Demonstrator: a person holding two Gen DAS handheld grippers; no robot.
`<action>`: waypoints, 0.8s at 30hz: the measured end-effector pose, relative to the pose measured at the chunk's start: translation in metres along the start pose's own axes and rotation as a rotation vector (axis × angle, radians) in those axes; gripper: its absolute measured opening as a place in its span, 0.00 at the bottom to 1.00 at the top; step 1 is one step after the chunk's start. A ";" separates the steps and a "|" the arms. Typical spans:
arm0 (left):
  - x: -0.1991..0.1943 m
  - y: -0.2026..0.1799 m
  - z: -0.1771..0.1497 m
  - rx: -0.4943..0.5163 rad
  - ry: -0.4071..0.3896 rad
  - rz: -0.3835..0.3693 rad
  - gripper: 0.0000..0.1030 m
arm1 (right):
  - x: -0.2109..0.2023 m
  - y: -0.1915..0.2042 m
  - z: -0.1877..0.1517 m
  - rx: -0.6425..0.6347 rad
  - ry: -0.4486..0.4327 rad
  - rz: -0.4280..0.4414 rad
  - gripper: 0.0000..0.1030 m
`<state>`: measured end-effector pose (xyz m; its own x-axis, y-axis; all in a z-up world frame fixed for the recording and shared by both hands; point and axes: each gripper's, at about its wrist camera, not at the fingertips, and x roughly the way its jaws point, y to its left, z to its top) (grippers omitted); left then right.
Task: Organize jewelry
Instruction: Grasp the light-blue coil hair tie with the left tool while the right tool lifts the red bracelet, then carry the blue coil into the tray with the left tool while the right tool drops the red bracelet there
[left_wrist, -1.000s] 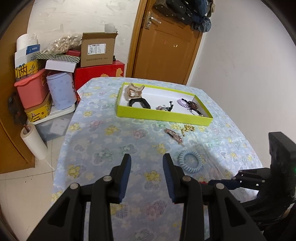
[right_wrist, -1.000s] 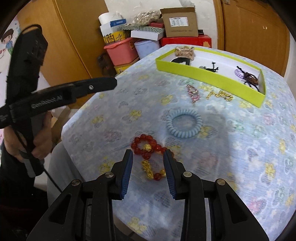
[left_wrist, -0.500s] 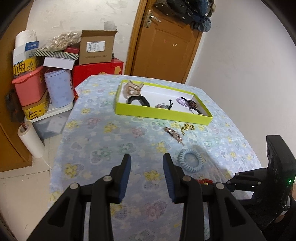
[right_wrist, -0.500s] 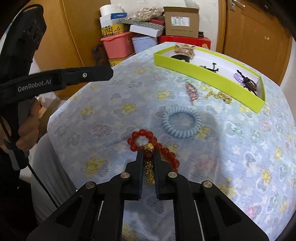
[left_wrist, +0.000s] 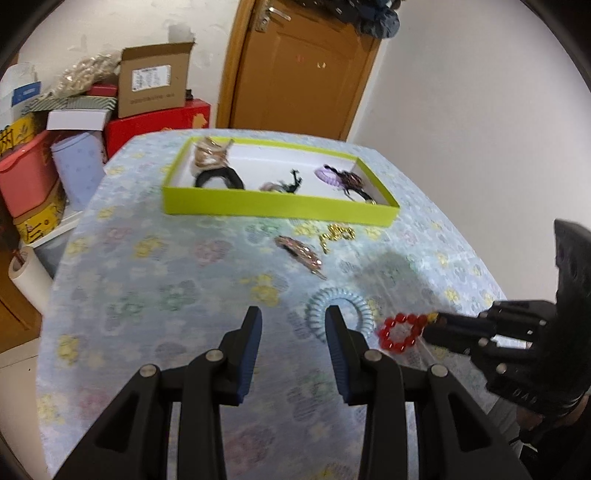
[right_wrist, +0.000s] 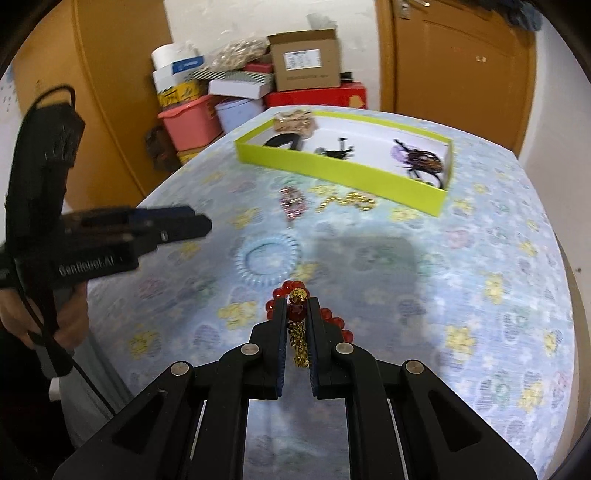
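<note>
Left wrist view: the left gripper (left_wrist: 293, 325) stands with jaws apart and nothing between them, the blue coil hair tie (left_wrist: 340, 308) just past its right finger at about one o'clock, and the red bead bracelet (left_wrist: 400, 331) at three o'clock pinched in the right gripper (left_wrist: 430, 325). Right wrist view: the right gripper (right_wrist: 297, 314) is clamped on the bracelet's gold charm (right_wrist: 298, 295), apparently lifted off the flowered tablecloth (right_wrist: 461, 266), though blur leaves this uncertain, with the green tray (right_wrist: 332, 164) at twelve o'clock.
</note>
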<state>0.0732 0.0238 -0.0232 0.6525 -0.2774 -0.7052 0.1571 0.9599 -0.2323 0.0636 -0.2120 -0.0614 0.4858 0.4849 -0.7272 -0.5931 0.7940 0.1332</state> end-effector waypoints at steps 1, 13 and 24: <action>0.004 -0.002 0.000 0.003 0.008 -0.004 0.36 | -0.001 -0.003 0.001 0.008 -0.003 -0.004 0.09; 0.036 -0.025 -0.002 0.090 0.059 0.038 0.26 | -0.004 -0.026 0.005 0.057 -0.018 -0.025 0.09; 0.040 -0.029 0.000 0.098 0.068 0.041 0.09 | -0.006 -0.035 0.012 0.072 -0.034 -0.028 0.09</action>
<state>0.0946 -0.0150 -0.0443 0.6088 -0.2370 -0.7571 0.2055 0.9689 -0.1381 0.0890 -0.2380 -0.0535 0.5237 0.4734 -0.7083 -0.5318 0.8312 0.1623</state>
